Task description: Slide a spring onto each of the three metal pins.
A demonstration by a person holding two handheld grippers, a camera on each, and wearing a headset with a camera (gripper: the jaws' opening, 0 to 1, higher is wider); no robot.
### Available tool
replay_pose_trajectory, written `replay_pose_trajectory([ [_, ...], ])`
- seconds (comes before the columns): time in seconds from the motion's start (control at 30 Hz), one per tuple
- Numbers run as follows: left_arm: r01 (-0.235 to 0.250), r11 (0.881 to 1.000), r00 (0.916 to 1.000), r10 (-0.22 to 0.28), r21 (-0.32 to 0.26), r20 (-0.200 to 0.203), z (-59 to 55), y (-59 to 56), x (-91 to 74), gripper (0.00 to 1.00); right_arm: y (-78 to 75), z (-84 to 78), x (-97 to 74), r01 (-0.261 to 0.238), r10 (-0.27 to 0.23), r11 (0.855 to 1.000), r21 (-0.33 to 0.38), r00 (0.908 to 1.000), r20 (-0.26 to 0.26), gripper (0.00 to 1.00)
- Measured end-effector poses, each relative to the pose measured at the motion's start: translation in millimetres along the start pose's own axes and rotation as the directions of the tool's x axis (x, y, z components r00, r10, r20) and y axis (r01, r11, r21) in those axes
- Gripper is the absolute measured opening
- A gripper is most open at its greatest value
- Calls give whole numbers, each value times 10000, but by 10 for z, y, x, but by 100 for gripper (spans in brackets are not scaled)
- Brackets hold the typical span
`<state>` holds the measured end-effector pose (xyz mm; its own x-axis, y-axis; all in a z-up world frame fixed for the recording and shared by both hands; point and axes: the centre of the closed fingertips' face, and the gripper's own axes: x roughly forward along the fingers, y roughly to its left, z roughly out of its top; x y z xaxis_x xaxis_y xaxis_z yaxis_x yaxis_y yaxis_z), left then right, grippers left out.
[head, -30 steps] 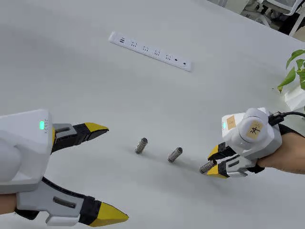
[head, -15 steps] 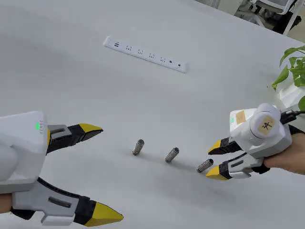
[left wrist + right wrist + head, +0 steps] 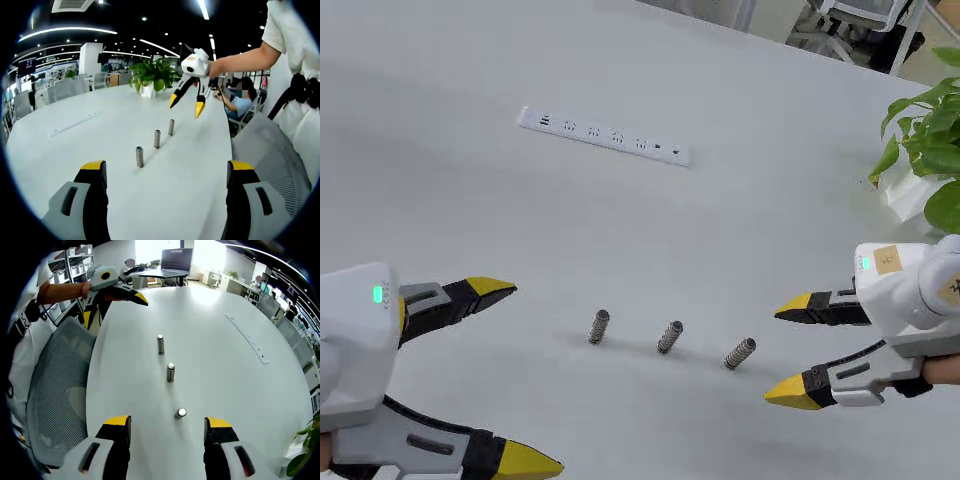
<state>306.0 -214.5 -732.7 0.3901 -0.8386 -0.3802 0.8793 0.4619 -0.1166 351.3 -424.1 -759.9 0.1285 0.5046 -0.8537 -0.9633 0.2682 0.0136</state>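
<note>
A broad white surface (image 3: pixel 740 180) carries the work. The left gripper (image 3: pixel 537 378) is held at 8 o'clock in the head view, its fingers (image 3: pixel 470 292) released and spread wide, grasping nothing. The right gripper (image 3: pixel 772 355), at 4 o'clock, likewise has its fingers (image 3: pixel 815 303) released, near the end pin. A potted plant (image 3: pixel 920 120) sits at 2 o'clock, a power strip (image 3: pixel 605 135) at 11. Three springs (image 3: pixel 670 336) stand in a row mid-surface, each sleeved over a metal pin (image 3: pixel 181 413).

Three grey coil springs stand upright in an evenly spaced row on the white worktop (image 3: pixel 720 230): left spring (image 3: pixel 599 326), middle spring (image 3: pixel 669 337), right spring (image 3: pixel 740 353). Each surrounds a round-topped metal pin (image 3: pixel 181 413).
</note>
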Motion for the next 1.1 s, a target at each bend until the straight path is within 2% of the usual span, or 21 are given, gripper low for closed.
replay_pose_trajectory([
  [0.13,-28,9998,9997,32,192,-226,-26,15,-4,99,38,-56,-84,203,-232,9989,430,9975,669,63],
  [0.23,-123,9998,9996,127,137,-258,-15,43,-2,99,87,-107,-153,326,-428,9962,804,9907,1294,69],
  [0.37,-216,9996,9991,221,161,-354,-4,70,14,99,136,-183,-217,394,-643,9900,1354,9806,1851,73],
  [0.47,-225,9996,9989,233,182,-406,12,80,32,99,158,-259,-268,513,-830,9869,1533,9746,2081,75],
  [0.73,-460,9988,9971,470,181,-597,-18,135,62,99,228,-349,-387,889,-1464,9743,2068,9482,2819,81],
  [0.8,-482,9987,9966,492,155,-666,-35,142,70,99,235,-376,-397,980,-1575,9724,2119,9455,2852,82],
  [0.9,-492,9987,9955,502,143,-802,-59,130,79,99,250,-400,-426,1028,-1756,9663,2359,9337,3120,83],
  [1.1,-490,9987,9943,497,101,-948,-94,100,92,99,285,-492,-422,1066,-1936,9586,2641,9240,3297,85],
])
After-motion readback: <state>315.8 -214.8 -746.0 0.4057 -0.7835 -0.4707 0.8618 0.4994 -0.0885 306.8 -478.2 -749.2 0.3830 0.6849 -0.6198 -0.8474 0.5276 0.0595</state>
